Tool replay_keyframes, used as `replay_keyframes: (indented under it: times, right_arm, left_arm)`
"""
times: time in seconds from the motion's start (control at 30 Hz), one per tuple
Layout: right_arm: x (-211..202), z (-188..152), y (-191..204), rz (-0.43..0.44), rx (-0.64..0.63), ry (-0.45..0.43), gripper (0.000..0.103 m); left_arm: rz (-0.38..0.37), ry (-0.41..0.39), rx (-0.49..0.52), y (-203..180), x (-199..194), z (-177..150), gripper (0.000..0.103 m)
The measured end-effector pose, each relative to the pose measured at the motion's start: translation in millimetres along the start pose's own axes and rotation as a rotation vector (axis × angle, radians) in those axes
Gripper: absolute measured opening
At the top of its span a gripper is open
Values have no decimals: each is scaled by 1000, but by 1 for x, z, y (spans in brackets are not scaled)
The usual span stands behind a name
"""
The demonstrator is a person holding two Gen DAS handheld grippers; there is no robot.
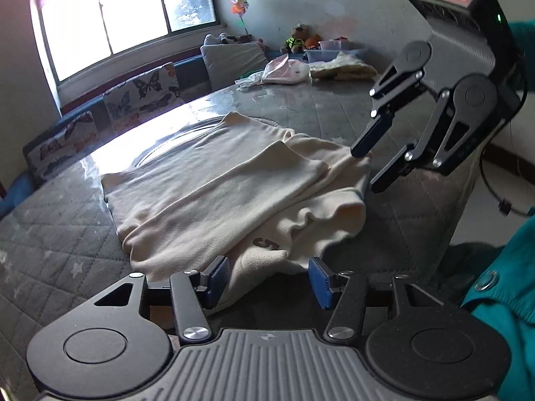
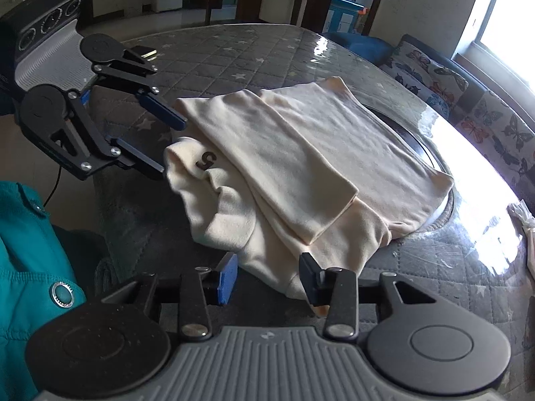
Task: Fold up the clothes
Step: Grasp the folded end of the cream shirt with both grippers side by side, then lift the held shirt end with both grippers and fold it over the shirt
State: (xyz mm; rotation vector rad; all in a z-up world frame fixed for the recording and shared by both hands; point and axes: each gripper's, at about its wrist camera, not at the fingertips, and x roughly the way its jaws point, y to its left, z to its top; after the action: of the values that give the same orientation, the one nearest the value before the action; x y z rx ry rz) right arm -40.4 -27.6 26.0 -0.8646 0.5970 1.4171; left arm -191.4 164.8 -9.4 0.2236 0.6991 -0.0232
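Note:
A cream sweatshirt (image 1: 214, 187) lies partly folded on the grey quilted table (image 1: 60, 234), sleeves laid over the body; a dark "5" (image 1: 265, 243) shows on its near bunched edge. It also shows in the right wrist view (image 2: 301, 153). My left gripper (image 1: 269, 282) is open, jaws on either side of the near edge. My right gripper (image 1: 366, 170) is open at the garment's right edge, one fingertip (image 1: 359, 150) touching the cloth. In the right wrist view, the right gripper (image 2: 269, 279) straddles the near hem, and the left gripper (image 2: 169, 147) is open beside the "5" (image 2: 205, 160).
Folded clothes and a plastic bag (image 1: 287, 72) lie at the table's far side with a blue bin (image 1: 331, 54) and stuffed toys (image 1: 296, 38). A butterfly-print bench (image 1: 140, 95) runs under the window. A recessed round ring (image 2: 431, 147) sits under the garment. My teal sleeve (image 2: 30, 250) is at the left.

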Motion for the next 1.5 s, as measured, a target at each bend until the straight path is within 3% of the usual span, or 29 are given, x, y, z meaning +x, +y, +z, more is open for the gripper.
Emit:
replay_keyframes:
  times: [0.2, 0.37, 0.4, 0.63, 0.83, 0.97, 1.07, 1.1, 1.2, 1.27, 1.5]
  right_arm:
    - [4, -7, 9, -10, -55, -12, 49]
    - [6, -9, 16, -11, -91, -26, 51]
    - [7, -9, 18, -11, -98, -28, 51]
    - [14, -10, 24, -17, -131, -56, 53]
    - [25, -4, 21, -66, -154, -104, 55]
    - [36, 3, 11, -57, -124, -130, 52]
    - [44, 9, 2, -34, -96, -126, 37]
    - [45, 11, -1, -19, -80, -122, 25]
    - [45, 14, -14, 25, -13, -115, 13]
    - [42, 18, -22, 50, 34, -115, 13]
    - [37, 24, -38, 89, 116, -113, 12]
  left_arm:
    - [38, -27, 68, -5, 6, -5, 56]
    - [21, -53, 32, 1, 7, -5, 23]
    - [21, -57, 18, 3, 8, -4, 21]
    - [13, -97, -121, 30, 12, 15, 16]
    - [-6, -107, -178, 46, 20, 27, 16]
    - [-23, -91, -202, 55, 28, 29, 16]
    - [-43, -84, -220, 59, 29, 26, 20]
    - [-47, -82, -225, 59, 28, 25, 21]
    - [-51, -79, -226, 60, 23, 19, 26]
    - [-43, -83, -215, 57, 16, 15, 43]
    - [17, -54, -138, 43, 2, -5, 57]
